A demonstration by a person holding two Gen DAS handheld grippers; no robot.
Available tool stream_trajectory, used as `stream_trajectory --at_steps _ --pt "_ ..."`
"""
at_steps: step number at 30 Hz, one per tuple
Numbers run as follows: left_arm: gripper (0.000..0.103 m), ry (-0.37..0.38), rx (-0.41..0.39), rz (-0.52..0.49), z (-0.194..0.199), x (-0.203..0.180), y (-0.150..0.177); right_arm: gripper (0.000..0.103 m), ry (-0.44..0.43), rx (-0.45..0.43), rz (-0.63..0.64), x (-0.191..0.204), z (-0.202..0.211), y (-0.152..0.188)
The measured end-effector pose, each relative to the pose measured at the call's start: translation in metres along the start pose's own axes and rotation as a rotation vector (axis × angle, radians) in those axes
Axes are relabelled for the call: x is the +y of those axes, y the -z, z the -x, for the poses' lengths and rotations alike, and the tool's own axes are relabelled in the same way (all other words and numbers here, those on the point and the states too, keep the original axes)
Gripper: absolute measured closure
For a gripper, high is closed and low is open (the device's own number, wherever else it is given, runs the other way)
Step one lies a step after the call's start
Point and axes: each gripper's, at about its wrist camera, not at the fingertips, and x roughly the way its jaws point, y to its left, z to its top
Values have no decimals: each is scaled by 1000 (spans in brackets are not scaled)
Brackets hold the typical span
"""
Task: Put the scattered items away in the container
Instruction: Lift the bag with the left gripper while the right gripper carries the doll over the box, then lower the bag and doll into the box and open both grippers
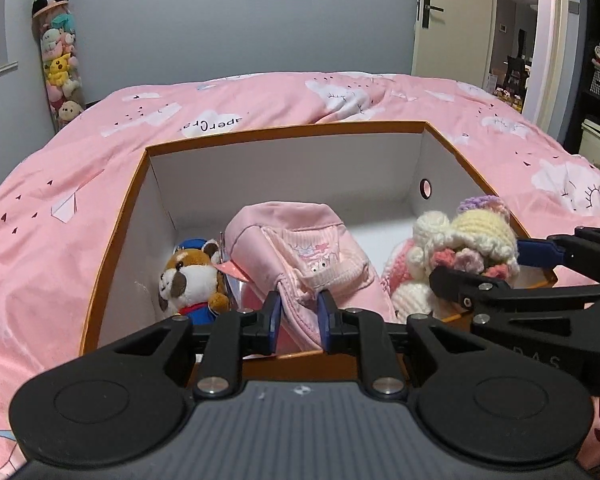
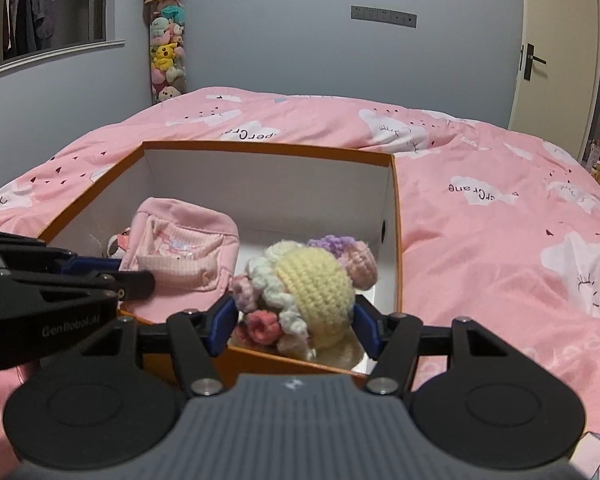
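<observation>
Biggest risk right now: soft pink fabric pouch with the little cartoon print [image 1: 300,256] snagging on the near wall of the orange cardboard box with the white inside [image 1: 284,168] when let go. Only pinched by 1 hem at its low edge, so most of it hangs forward over the box floor, but the gripped bit sits right above the near rim. Could easily end up draped half over the edge.

Same worry for the crocheted doll with the pale yellow head and yarn flowers [image 2: 312,292]. Round, squashy, top-heavy looking, hovering just inside the near right corner. Might roll against the wall or tip onto the pink bedspread [image 2: 500,240] if dropped too near the rim.

Looks-wise: pouch floppy and creased, ribbed panel facing up, sagging under its own weight. Doll chunky knit, cream curls, purple and pink blossoms behind the head.

Left gripper [image 1: 298,318]: blue fingers [image 1: 274,316] clamped narrow on the pouch's hem. Right gripper [image 2: 296,330]: fingers spread wide, hugging the doll's head from both sides.

Already lying in the box's left corner: small brown and white plush dog in blue [image 1: 192,280], touching the pouch's side. Could get buried, no big deal.
</observation>
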Motion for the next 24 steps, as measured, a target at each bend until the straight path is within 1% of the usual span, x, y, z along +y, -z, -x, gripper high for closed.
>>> stream_trajectory --at_steps 8,11,14,16,17,21,24 --pt "79 -2 1 11 0 0 0 39 3 -3 2 2 2 1" --pt "76 -5 0 17 1 1 0 39 3 -2 4 1 2 0" --pt "67 -4 -2 36 3 3 0 39 4 2 5 1 1 -1" --pt "50 -6 -4 54 4 6 0 39 8 3 8 2 1 -2" --pt "49 -6 -5 62 5 7 1 39 10 3 9 2 2 -2" --pt "48 6 -2 94 10 10 1 39 14 5 10 3 1 -2" --pt "43 17 -7 119 14 10 1 39 26 11 14 4 0 -4"
